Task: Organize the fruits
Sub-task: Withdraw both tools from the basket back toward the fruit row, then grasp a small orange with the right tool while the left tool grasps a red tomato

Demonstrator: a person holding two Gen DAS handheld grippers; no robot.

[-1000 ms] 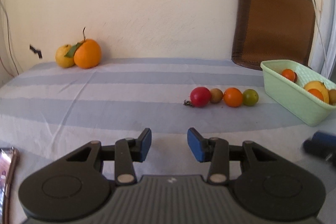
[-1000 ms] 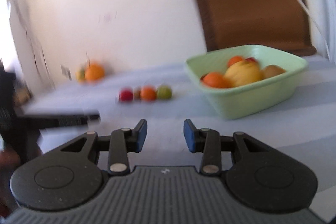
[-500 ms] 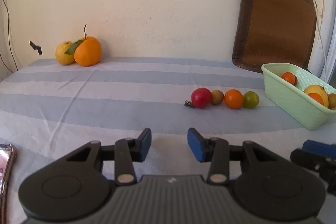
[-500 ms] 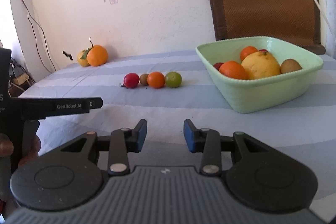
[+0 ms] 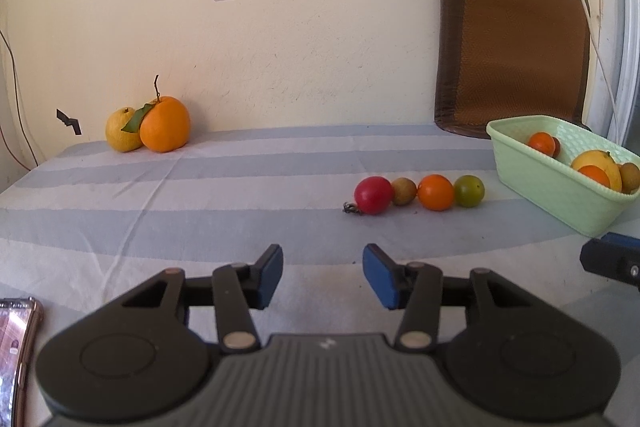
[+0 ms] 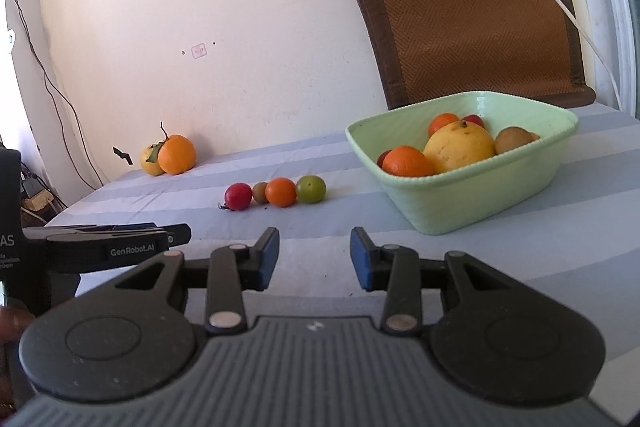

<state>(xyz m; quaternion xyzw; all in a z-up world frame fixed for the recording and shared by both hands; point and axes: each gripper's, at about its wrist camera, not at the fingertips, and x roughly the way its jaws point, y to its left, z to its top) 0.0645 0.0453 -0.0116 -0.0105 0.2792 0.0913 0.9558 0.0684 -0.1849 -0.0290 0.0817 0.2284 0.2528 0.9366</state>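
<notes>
— Now, how are the jaws of the left gripper (image 5: 322, 275) seen?
— They have just been opening, and nothing is held between them. The row of four small fruits (image 5: 418, 193) is found beyond the tips, at about one o'clock, well apart.
— And the right gripper (image 6: 314, 259)?
— Its jaws are parted and empty. The same row is seen near twelve o'clock, and the green basket (image 6: 472, 205) of fruits at about two o'clock.

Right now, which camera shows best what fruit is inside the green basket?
The right wrist view: the green basket faces it with its whole rim in view, and the fruit inside shows clearly. The left wrist view catches the basket at the right edge, where its near wall hides some of the fruit.
</notes>
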